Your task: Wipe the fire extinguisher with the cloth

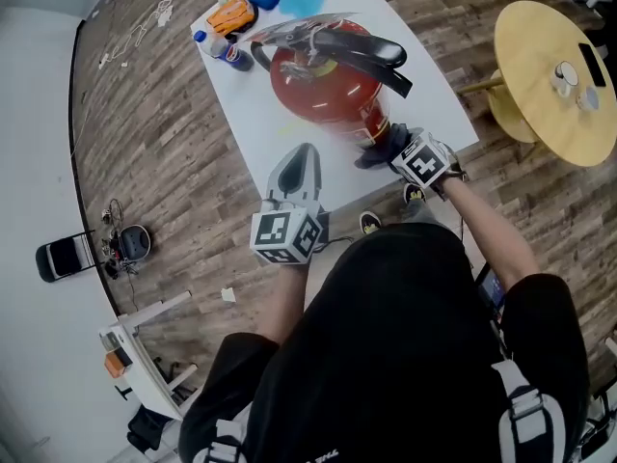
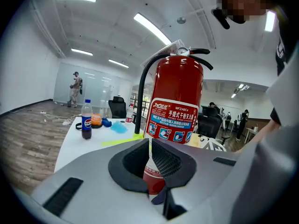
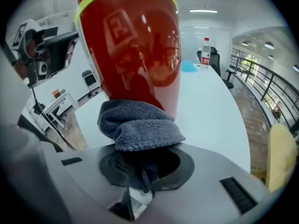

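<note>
1. Fire extinguisher stands upright mid white tabletop; red, w/ black hose & handle.
2. Right tool is clamped on grey cloth, which sits against the cylinder's lower side.
3. Left tool is closed & empty, near the base.
4. Cola bottle at tabletop's far end.
5. Wood floor; round yellow tabletop at right; office rm w/ strip lights.

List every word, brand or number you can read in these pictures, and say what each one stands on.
"MFZ/ABC4": on the label of the fire extinguisher.
"手提式干粉灭火器": on the same label, just below that.
Smaller print and pictures lower on that label: too small to read.
Print on the bottle with the blue band: too small to read.
</note>
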{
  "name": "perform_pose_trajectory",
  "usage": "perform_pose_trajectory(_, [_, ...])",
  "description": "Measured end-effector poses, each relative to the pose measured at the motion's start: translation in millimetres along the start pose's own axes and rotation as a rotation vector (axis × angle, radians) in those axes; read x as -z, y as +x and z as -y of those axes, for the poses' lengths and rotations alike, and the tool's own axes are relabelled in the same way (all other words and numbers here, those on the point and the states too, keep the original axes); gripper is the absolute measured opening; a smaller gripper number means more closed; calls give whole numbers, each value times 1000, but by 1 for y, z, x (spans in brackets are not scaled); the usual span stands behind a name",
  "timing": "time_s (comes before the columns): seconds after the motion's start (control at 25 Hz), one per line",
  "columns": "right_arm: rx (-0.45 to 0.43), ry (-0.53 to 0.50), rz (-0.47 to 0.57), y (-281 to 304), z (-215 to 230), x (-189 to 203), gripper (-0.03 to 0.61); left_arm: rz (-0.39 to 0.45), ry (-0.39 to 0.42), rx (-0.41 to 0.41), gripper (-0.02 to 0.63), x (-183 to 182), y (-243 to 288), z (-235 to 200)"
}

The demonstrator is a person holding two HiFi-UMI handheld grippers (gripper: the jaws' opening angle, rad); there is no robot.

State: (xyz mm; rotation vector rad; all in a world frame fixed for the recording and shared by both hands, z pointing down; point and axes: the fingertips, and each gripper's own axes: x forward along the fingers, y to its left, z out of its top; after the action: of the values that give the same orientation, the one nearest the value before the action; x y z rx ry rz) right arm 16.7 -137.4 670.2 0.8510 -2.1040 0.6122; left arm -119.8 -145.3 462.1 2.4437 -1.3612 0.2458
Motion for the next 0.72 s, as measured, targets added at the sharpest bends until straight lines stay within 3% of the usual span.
perform_pose_trajectory(0.2, [-35,-133,96,-45,-8,-36,72,-2,1,-36,37,-5,14,6])
perform_pose_trajectory(0.4, [-75,-223,405,-175,-13,-134,72,11,-12,-103,37,-7,23,7])
perform_pose_trajectory(0.56, [-38,-341,647,-269,-12,-206,72,16,-6,-159,37,-6,25,6])
perform_pose_trajectory(0.72, [-40,-442,727,-302,-9,-235,72,13,-3,-198,37,-6,27,7])
